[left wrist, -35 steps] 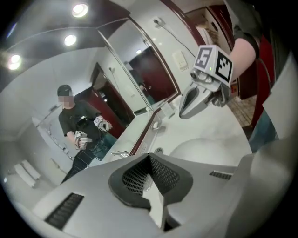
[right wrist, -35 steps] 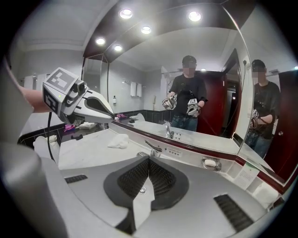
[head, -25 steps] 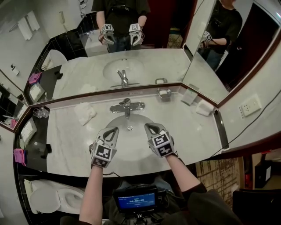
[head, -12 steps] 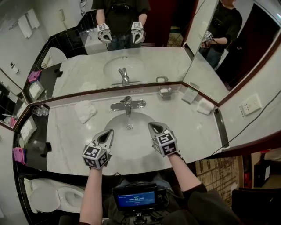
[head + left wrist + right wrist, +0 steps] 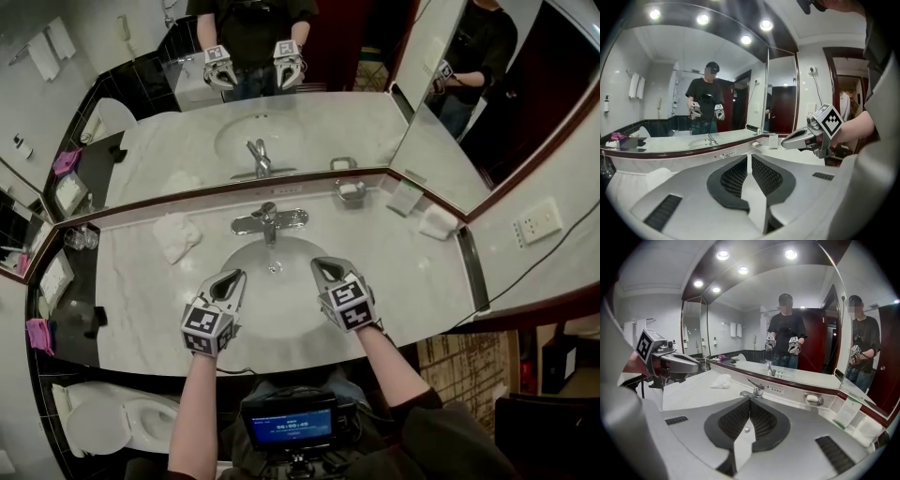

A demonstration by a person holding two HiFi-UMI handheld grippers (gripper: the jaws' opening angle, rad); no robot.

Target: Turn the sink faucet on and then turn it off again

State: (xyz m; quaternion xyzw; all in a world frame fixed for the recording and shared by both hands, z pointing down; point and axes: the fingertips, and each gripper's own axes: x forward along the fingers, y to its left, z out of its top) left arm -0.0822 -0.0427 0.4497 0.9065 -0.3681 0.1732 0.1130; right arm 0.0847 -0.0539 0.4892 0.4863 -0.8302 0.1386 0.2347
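A white marble counter [image 5: 412, 281] runs wall to wall in this bathroom, backed by a dark-framed mirror [image 5: 309, 127] with an angled side panel on the right. The chrome faucet [image 5: 269, 221] stands at the back of the counter, centred behind the oval sink [image 5: 277, 305], its spout reaching over the bowl towards the drain [image 5: 274, 267]. In the right gripper view its single lever slants upward.

Both grippers hover over the front half of the sink, well short of the faucet and touching nothing. The left gripper [image 5: 239, 275] is over the bowl's left side. Its jaws have just been opening and now stand parted by a narrow slit with nothing between them. The right gripper [image 5: 317, 263] is over the bowl's right side, its jaws pressed together and empty.

A crumpled white towel [image 5: 175, 234] lies on the marble left of the faucet. A soap dish [image 5: 350, 190] sits by the mirror's foot to its right, and a folded white cloth [image 5: 436, 222] lies farther right. Beyond the counter's left end is a black ledge with drinking glasses [image 5: 82, 239]. A toilet [image 5: 122, 422] shows lower left and a wall socket [image 5: 537, 223] on the right wall. The mirror shows the person holding both grippers up.
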